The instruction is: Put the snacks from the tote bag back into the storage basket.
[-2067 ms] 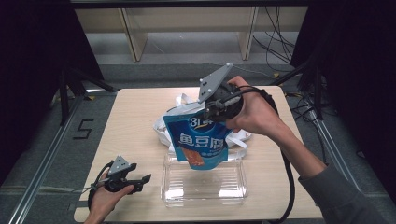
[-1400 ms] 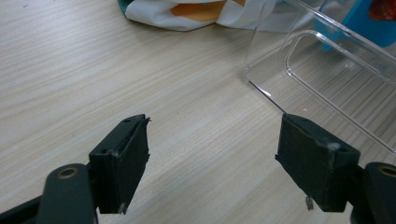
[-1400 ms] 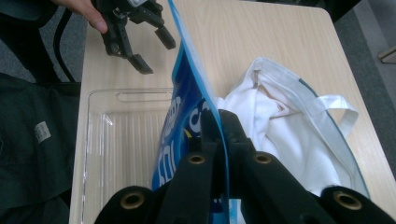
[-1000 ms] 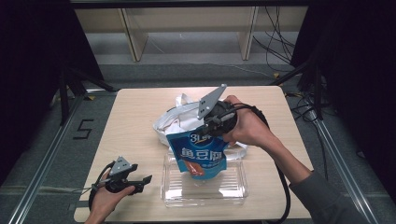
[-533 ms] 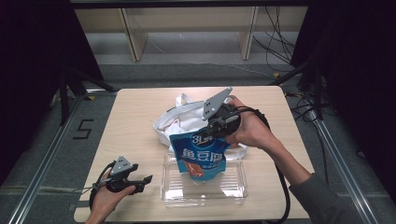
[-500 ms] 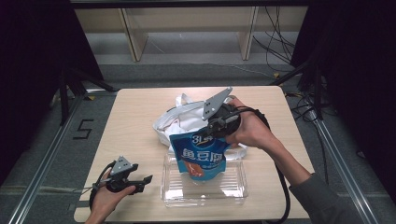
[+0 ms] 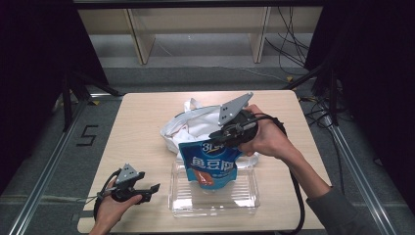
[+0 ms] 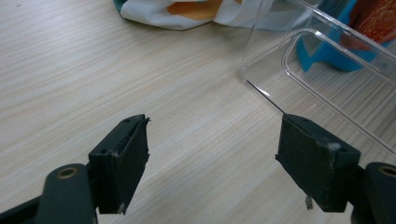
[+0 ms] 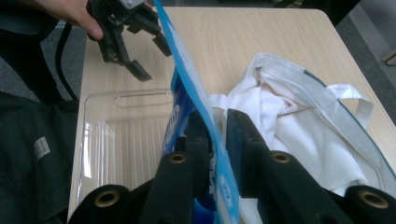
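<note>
1. Desk (image 7: 137,122): light wood. All the work sits in its near half, with the white cloth bag (image 7: 195,125) lying slack and crumpled at centre.
2. White cloth bag: open mouth turned towards 5 o'clock. Nothing else can be made out inside it, so whether more items remain I cannot tell.
3. Clear tray (image 7: 215,196): sits at 6 o'clock from the bag, just beside it. Apart from the pouch it looks empty.
4. Blue pouch (image 7: 211,164): stands tilted, its lower end inside the tray's far part and its top edge up at 12 o'clock, between the jaws of the right tool (image 9: 217,140). Judged: transfer from bag to tray nearly done; release and settling flat are left.
5. Right tool: jaws have just been opening, with the pouch top between them. In the right gripper view a gap shows beside the film, so the pinch reads as let go.
6. Left tool (image 7: 147,191): rests near the desk's 7 o'clock corner, jaws spread wide with nothing between them, pointing at the tray's corner. It has no part in this step.
</note>
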Available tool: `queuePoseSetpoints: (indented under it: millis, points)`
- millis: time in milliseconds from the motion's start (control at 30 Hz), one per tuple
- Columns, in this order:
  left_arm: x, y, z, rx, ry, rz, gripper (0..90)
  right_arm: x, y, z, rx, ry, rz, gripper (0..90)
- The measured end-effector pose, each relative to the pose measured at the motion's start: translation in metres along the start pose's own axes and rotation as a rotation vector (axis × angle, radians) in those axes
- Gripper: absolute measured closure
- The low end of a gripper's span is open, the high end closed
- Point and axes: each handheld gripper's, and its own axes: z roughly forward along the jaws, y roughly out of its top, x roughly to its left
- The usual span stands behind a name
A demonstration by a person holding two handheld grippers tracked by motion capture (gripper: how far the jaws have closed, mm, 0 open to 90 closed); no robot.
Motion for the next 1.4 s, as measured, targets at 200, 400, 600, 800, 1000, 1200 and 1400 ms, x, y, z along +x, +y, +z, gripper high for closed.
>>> queuePoseSetpoints:
  millis: [200, 400, 600, 800, 1000, 1200, 1400]
  points:
    - [-0.002, -0.001, 0.002, -0.015, -0.002, -0.027, 23.9, 0.0, -0.001, -0.005, -0.04, -0.012, 0.005, 64.8]
    - [0.0, 0.0, 0.0, 0.002, 0.0, 0.004, 23.9, 0.001, -0.005, -0.013, -0.076, -0.034, 0.08, 52.6]
    - [0.0, 0.0, 0.0, -0.001, 0.003, 0.0, 23.9, 0.002, -0.012, -0.024, -0.126, -0.06, 0.118, 44.3]
    - [0.0, 0.0, 0.0, 0.001, 0.002, 0.001, 23.9, 0.003, -0.023, -0.036, -0.152, -0.099, 0.149, 42.7]
    - [-0.002, -0.001, 0.001, -0.019, 0.006, -0.016, 23.9, 0.008, -0.043, -0.051, -0.177, -0.136, 0.202, 41.6]
    - [0.0, 0.0, 0.0, -0.004, 0.003, -0.001, 23.8, 0.012, -0.06, -0.061, -0.19, -0.167, 0.212, 40.6]
    - [0.0, 0.0, 0.0, 0.002, 0.002, 0.001, 23.9, 0.016, -0.075, -0.067, -0.198, -0.179, 0.239, 40.1]
